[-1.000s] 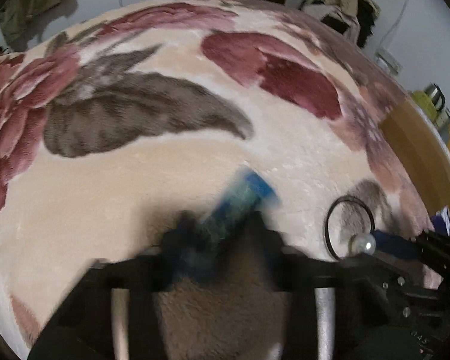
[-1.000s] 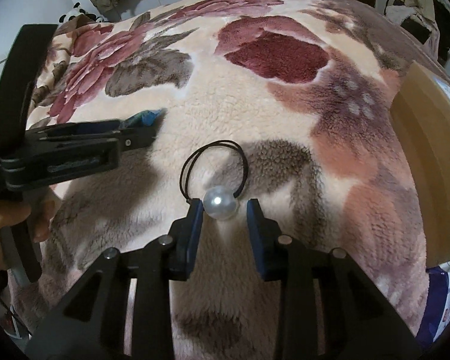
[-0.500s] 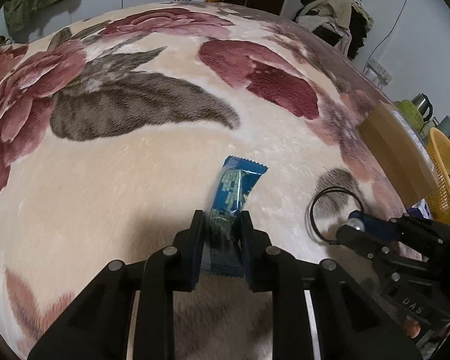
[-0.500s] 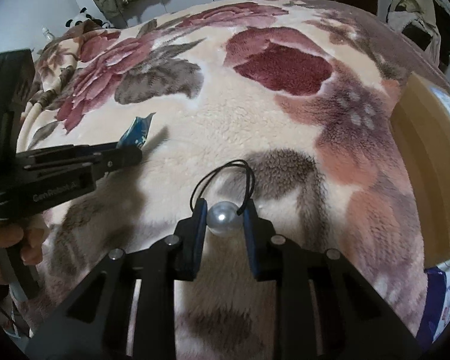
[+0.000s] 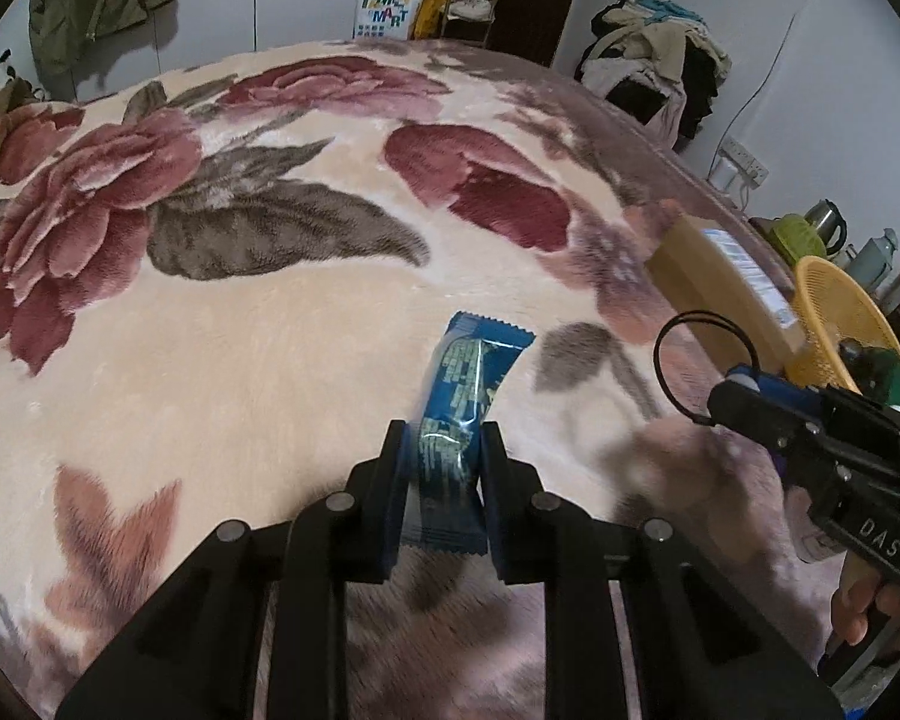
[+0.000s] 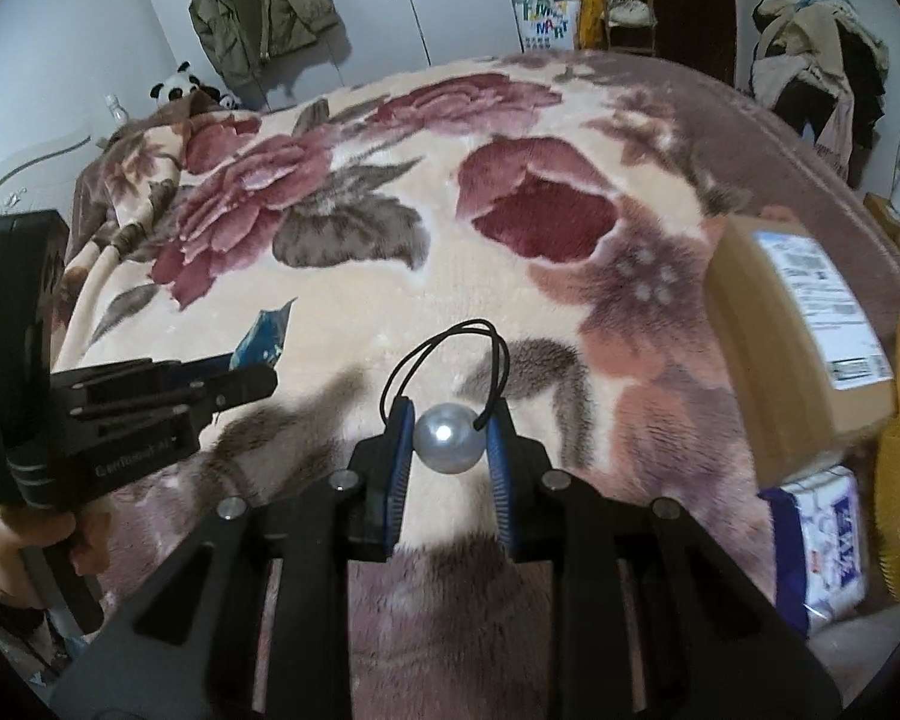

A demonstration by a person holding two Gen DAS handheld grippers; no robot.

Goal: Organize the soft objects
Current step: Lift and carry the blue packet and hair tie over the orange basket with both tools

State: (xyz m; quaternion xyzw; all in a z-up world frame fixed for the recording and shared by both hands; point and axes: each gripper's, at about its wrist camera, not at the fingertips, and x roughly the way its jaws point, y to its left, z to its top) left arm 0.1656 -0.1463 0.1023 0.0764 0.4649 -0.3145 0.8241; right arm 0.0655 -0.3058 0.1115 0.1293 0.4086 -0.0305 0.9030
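Observation:
My left gripper is shut on a blue snack packet and holds it above the floral blanket. The packet sticks forward past the fingertips. My right gripper is shut on the pearl bead of a black hair tie, whose elastic loop stands up ahead of the pads. In the left wrist view the right gripper is at the right with the loop. In the right wrist view the left gripper is at the left with the packet.
A cardboard box lies at the blanket's right edge, also in the left wrist view. A yellow basket stands right of it. A tissue pack lies below the box. Clothes pile at far right.
Both grippers have risen off the blanket with their objects. The right gripper closed on the pearl bead and lifted the hair tie. The left gripper lifted the packet.

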